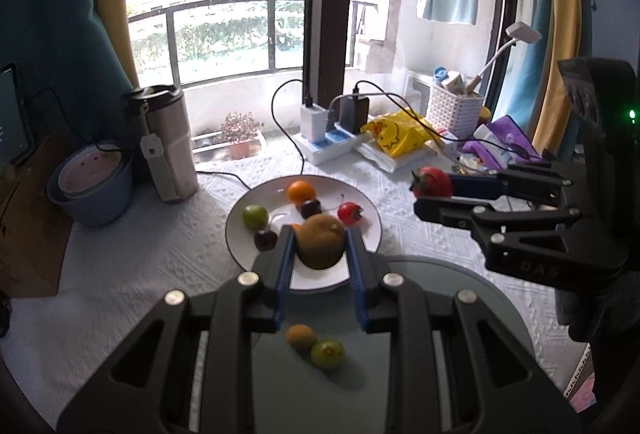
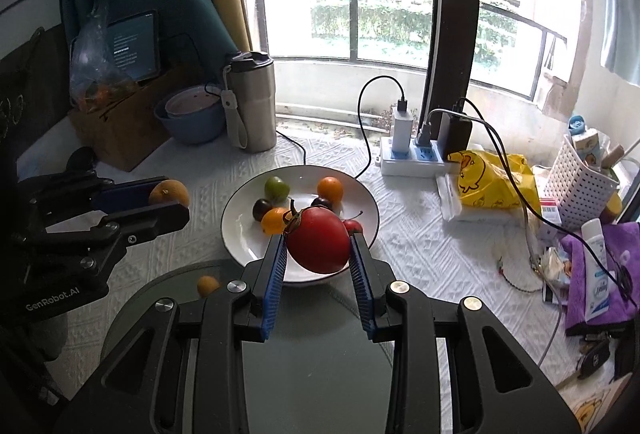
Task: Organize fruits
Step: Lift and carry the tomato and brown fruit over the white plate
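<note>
- The left tool (image 1: 320,250) is clamped on a brownish-green fruit (image 1: 321,242), held in the air over the near rim of a white plate (image 1: 240,246)
- The right tool (image 2: 319,254) is clamped on a red tomato (image 2: 319,239) with a dark stem, also held above the plate's near edge
- On the plate lie a green fruit (image 1: 255,216), an orange (image 1: 300,191), two dark cherries, a small red fruit (image 1: 349,212) and a yellow-orange fruit (image 2: 273,219)
- Nearer the cameras sits a round grey tray (image 1: 460,286) touching the plate; on it lie a small brown fruit (image 1: 300,336) and a small green fruit (image 1: 328,353), touching each other
- Both stand on a tabletop (image 1: 140,266) under a white textured cloth
- Behind the plate: a steel mug (image 1: 168,142), a blue bowl (image 1: 92,194), a power strip (image 1: 324,146), a yellow bag (image 1: 396,134) and a white basket (image 1: 452,110)
</note>
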Tool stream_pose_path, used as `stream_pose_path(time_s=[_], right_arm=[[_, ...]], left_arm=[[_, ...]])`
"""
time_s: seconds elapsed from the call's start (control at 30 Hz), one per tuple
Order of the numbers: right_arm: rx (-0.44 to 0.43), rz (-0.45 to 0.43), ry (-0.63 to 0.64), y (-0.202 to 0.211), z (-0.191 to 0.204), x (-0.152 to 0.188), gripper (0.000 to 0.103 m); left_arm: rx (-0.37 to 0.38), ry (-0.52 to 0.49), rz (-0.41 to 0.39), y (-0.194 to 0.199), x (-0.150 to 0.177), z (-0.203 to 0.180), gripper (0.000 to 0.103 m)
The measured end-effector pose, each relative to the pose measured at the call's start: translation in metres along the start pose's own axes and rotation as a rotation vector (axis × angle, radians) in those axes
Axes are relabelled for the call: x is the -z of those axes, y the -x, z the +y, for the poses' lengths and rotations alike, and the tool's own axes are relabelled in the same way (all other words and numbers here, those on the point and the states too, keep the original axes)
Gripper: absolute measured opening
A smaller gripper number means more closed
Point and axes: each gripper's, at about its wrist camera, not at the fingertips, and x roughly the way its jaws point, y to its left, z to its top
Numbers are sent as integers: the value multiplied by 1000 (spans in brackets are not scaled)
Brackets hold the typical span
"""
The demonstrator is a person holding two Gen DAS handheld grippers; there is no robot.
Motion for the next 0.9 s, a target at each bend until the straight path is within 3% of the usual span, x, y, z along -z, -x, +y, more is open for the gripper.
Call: stream_pose_path(time_s=[0.3,0.9], right_arm=[[-8,35,-2,-29,-8,-9,34],[-52,145,-13,-101,-13,1,34]], left_arm=[[10,17,41,-33,-3,12,27],[34,53,181,-101,20,29,27]])
